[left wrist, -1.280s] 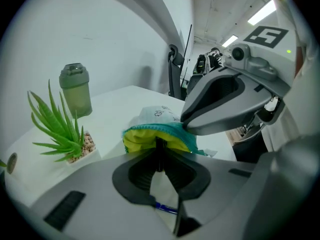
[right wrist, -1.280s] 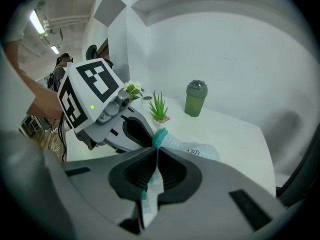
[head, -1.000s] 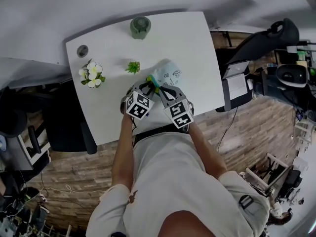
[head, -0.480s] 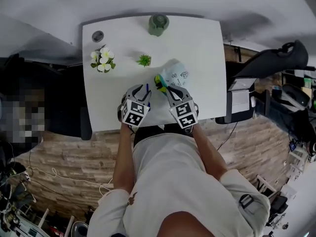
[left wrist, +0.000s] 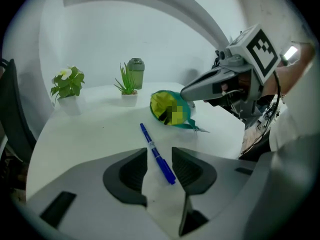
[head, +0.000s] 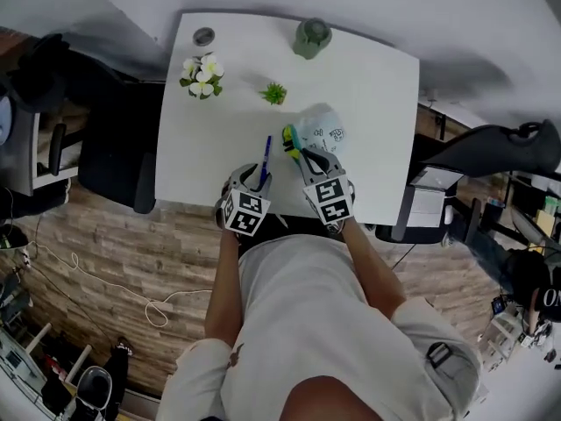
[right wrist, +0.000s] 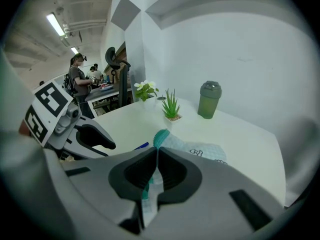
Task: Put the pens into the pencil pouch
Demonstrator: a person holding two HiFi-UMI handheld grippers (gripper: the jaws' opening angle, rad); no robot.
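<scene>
A second ago the left tongs (head: 252, 181) were right up by the mouth of the pencil pouch (head: 323, 130). Now they have moved away from it, to about 8 o'clock of the pouch in the head view. They sit over a blue pen (head: 265, 159) that lies flat on the white counter (head: 372, 77).

The left tongs are part way open and closing. The near end of the pen is between them, but they are not squeezing it yet. So I think the job now is to pick this pen up, and it is not in the pouch yet.

The right tongs (head: 307, 158) have stayed put. They are squeezed shut on the teal edge of the pouch and hold it in place, with the mouth turned toward the pen.

The pen is thin and blue, and its far tip points to 12 o'clock from the left tongs. The pouch is at 2 o'clock from the pen. It is soft and pale with little drawings, and yellow-green inside
</scene>
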